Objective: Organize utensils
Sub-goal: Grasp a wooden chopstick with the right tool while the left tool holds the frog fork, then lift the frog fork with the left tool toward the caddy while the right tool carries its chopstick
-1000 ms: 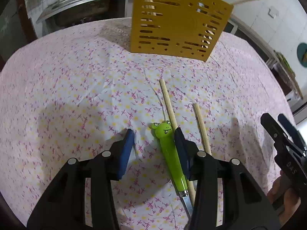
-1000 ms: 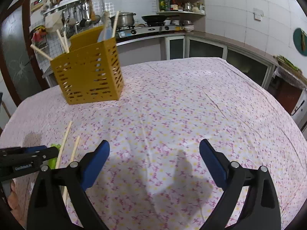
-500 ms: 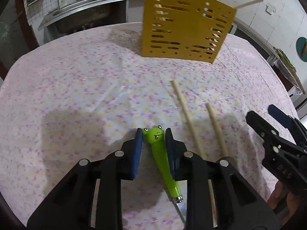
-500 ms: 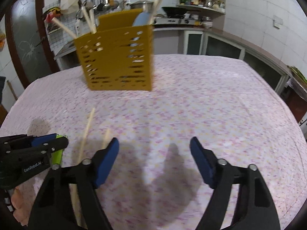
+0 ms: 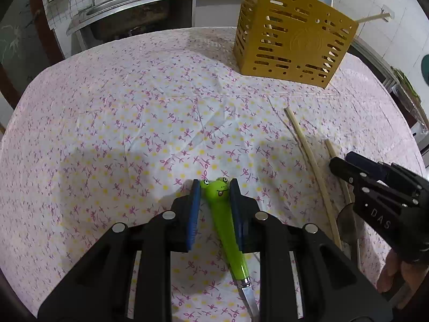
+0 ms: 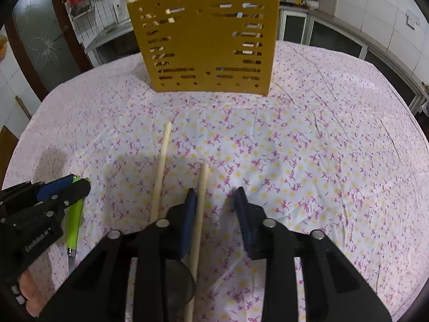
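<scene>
Nearest the left wrist camera, the left gripper (image 5: 213, 191) has its 2 blue pads clamped on the frog-headed green handle of a knife (image 5: 226, 225), whose blade points toward 6 o'clock on the flowered tablecloth (image 5: 134, 123). At 3 o'clock of it, the right gripper (image 6: 215, 197) has just been closing, a chopstick (image 6: 199, 214) against its left pad and a gap before the right pad; a second chopstick (image 6: 161, 169) lies just outside. Farthest, at 12 o'clock, stands the yellow slotted utensil holder (image 6: 206, 40), already holding upright sticks.
</scene>
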